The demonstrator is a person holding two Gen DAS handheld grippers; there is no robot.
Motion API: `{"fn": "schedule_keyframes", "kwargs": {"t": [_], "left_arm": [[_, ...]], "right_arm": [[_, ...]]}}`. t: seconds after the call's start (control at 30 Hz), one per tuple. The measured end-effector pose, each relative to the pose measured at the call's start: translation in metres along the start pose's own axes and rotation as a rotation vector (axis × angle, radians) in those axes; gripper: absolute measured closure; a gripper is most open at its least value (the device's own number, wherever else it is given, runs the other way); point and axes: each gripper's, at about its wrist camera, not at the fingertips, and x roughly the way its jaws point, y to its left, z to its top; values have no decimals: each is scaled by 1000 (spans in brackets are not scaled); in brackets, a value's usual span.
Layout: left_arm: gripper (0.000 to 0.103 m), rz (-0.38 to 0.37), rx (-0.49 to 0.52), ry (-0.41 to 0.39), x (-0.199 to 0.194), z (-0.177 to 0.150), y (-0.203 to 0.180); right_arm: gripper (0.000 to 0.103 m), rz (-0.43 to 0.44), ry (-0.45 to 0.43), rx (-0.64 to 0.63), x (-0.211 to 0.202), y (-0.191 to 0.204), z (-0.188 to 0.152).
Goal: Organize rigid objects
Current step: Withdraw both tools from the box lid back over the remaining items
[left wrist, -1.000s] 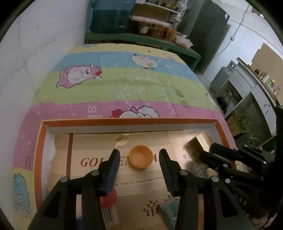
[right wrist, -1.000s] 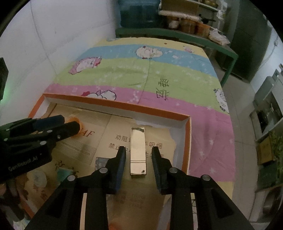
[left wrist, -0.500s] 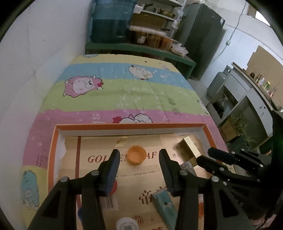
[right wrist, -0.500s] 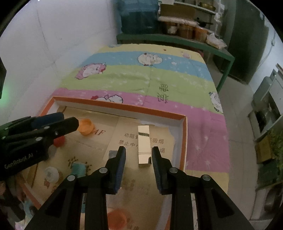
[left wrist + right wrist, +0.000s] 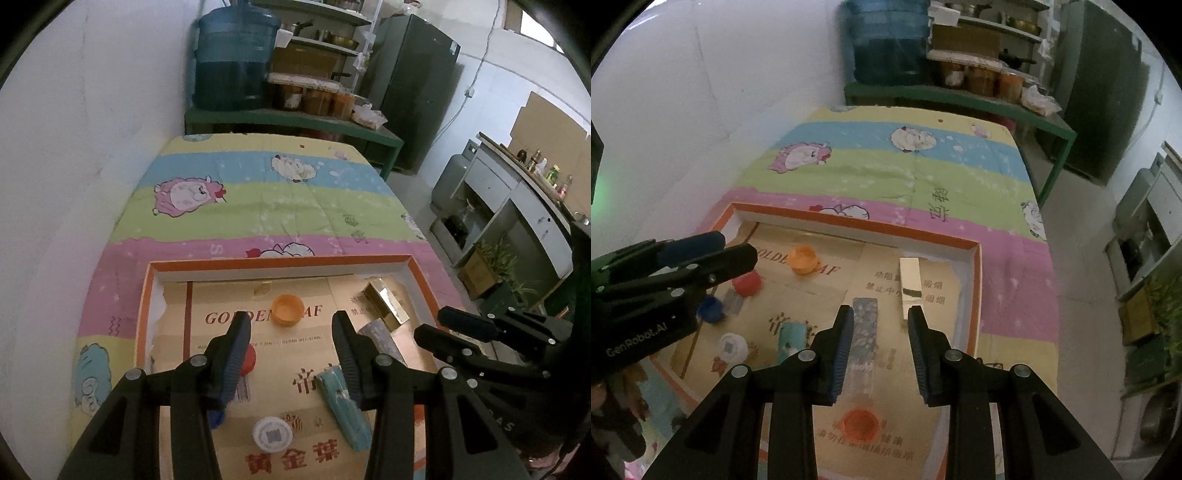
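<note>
An orange-rimmed shallow tray (image 5: 280, 263) lined with cardboard lies on a striped cartoon bedsheet. In it are an orange cap (image 5: 287, 309), a red cap (image 5: 248, 360), a blue cap (image 5: 216, 417), a white cap (image 5: 272, 434), a teal box (image 5: 343, 400), a patterned grey box (image 5: 380, 336) and a gold box (image 5: 386, 301). My left gripper (image 5: 291, 325) hangs open and empty above the tray, just short of the orange cap. My right gripper (image 5: 881, 317) is open too, empty, above the patterned grey box (image 5: 864, 332) and near the gold box (image 5: 910, 282). An orange-red cap (image 5: 860, 424) lies below it.
A white wall runs along the left of the bed. Beyond the bed stands a green shelf (image 5: 295, 120) with a blue water jug (image 5: 232, 59) and jars. To the right are bare floor, a gas cylinder (image 5: 448, 177) and cabinets. A person's hand shows at the right wrist view's lower left.
Both grippers have risen and drawn back from the tray, so more of it and more objects show. Neither jaw gap has changed. The objects lie where they were.
</note>
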Motion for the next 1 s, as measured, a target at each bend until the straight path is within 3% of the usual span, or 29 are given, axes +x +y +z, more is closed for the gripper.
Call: {"fn": "schedule_keyframes", "kwargs": {"t": [1.0], "left_arm": [[57,30,80,-134,-98,-44,-10]], "right_arm": [[72,23,-74,-11,-73,43,-43]]}}
